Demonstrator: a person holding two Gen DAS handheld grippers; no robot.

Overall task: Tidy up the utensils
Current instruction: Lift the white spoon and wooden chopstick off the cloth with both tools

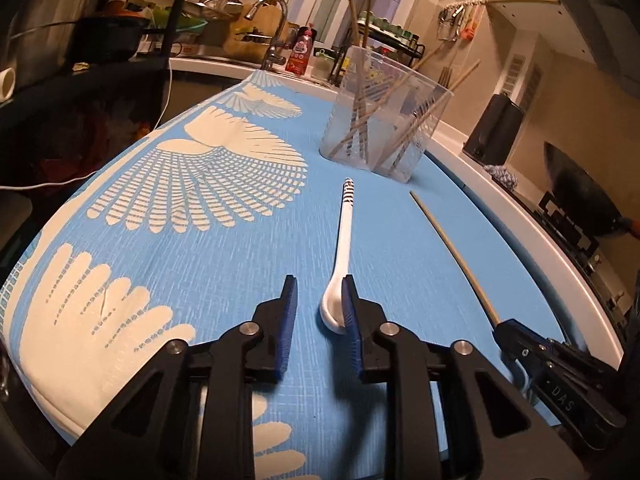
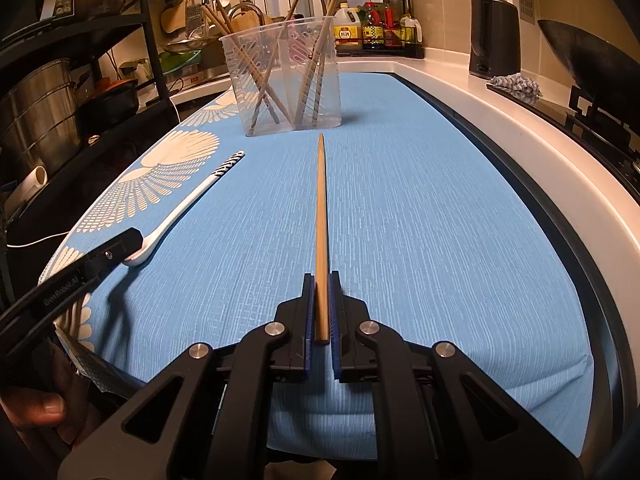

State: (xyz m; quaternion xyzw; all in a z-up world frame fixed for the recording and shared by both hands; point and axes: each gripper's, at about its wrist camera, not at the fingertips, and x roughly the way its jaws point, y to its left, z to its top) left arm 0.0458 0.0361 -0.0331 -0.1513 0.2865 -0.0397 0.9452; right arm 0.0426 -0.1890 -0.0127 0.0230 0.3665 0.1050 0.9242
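While the clear cup serves as the landmark, each entry below is placed against it.

Clear cup [image 2: 286, 76]: a see-through plastic container standing upright on the far part of the blue mat [image 2: 420, 208]; several wooden chopsticks lean inside it at mixed angles.

Blue mat: covers the counter from the near edge up past the cup; white fan patterns run along the side left of the cup.

Right gripper [image 2: 320, 280]: well short of the cup, on the near side of the mat, pointing straight toward it; its blue pads are closed tight on the thick end of a wooden chopstick [image 2: 320, 216].

Wooden chopstick: clamped at its near end, its thin tip reaching toward the cup and stopping just short of the cup's base.

Left gripper [image 1: 318, 292]: also on the near side, left of the line from the right gripper to the cup; its jaws stand apart, with the bowl of the white spoon [image 1: 340, 264] between them. The right-hand pad lies against the bowl, the other pad is clear of it, so nothing is clamped.

White spoon: lying flat on the mat, bowl toward the grippers, its dark-striped handle end aimed at the cup but well apart from it.

Black kettle [image 2: 494, 36]: on the white counter to the right of the cup, beyond the mat.

Bottle rack [image 2: 376, 28]: behind the cup against the wall.
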